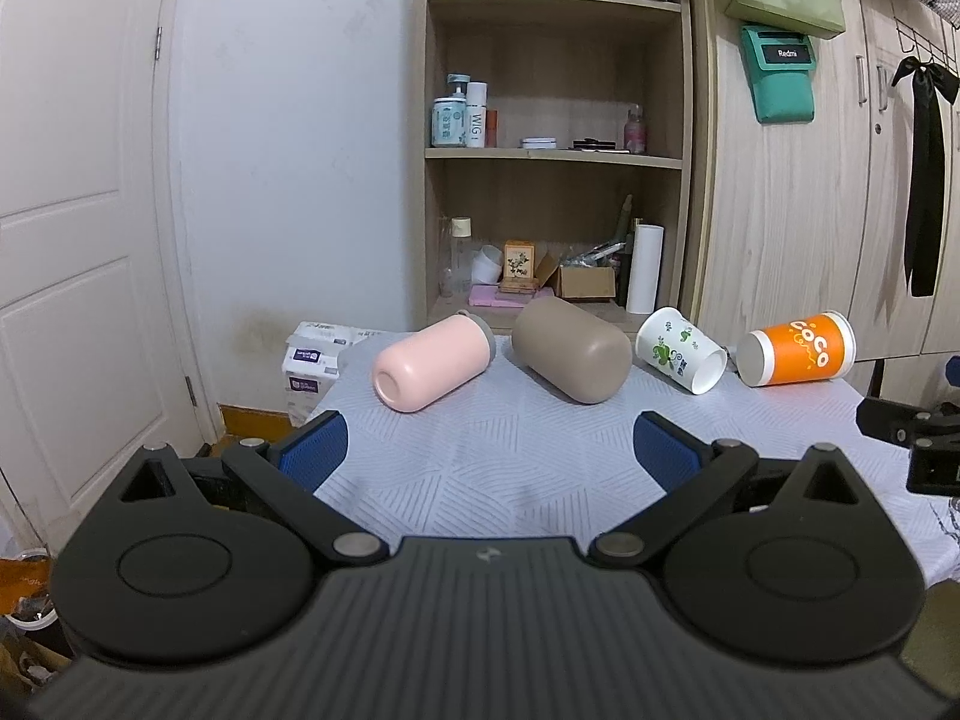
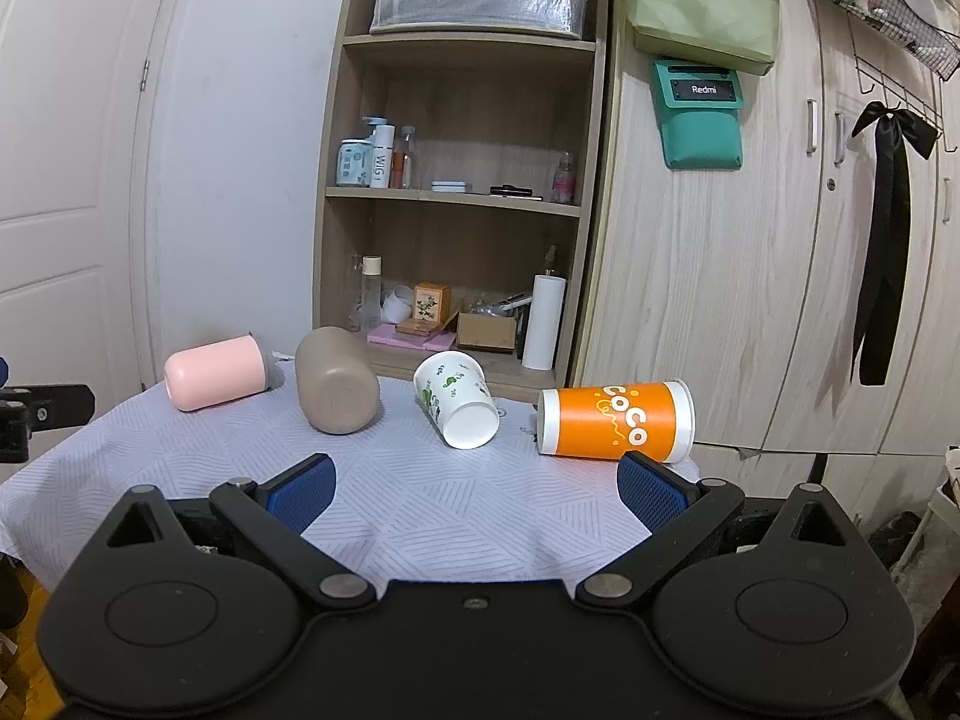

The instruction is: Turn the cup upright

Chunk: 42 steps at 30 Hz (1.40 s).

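Lying toppled: four cups (image 2: 340,381), two grippers (image 2: 474,483) agape.

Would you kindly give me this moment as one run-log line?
stage: pre-grasp | left gripper: open | right gripper: open | pink cup, taupe cup, floral cup, orange cup: all on sides

table (image 2: 456,510) covered by a pale patterned cloth. four cups on their sides in a row: pink cup (image 2: 216,372), taupe cup (image 2: 336,384), white floral paper cup (image 2: 459,405), orange paper cup (image 2: 618,420).

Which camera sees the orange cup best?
The right wrist view: the orange cup lies on its side close ahead, its whole side showing. The left wrist view shows it smaller, off near the table's right end.
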### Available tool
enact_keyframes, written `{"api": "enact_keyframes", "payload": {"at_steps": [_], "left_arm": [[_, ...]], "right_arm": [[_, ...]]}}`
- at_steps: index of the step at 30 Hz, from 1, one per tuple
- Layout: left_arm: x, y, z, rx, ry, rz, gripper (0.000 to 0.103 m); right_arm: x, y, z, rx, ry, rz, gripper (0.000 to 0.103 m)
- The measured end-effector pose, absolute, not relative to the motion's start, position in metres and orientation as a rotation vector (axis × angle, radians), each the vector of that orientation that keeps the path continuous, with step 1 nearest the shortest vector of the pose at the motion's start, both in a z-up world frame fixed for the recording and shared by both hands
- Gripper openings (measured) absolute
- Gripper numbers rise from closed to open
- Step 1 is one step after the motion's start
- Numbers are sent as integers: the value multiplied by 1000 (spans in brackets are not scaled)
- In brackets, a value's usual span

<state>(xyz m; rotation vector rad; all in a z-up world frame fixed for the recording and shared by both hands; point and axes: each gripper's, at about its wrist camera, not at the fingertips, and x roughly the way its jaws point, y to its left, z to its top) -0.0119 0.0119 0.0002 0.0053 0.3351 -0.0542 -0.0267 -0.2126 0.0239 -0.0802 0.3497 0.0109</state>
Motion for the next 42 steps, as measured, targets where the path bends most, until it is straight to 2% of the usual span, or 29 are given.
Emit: {"api": "enact_keyframes", "payload": {"at_steps": [33,42], "left_arm": [[-10,10,-2,21,353,-57,103],[-1,18,10,43,376,-87,103]], "right_arm": [[-26,-211,22,-86,368,18,102],[-13,-205,26,-63,370,172,102]]}}
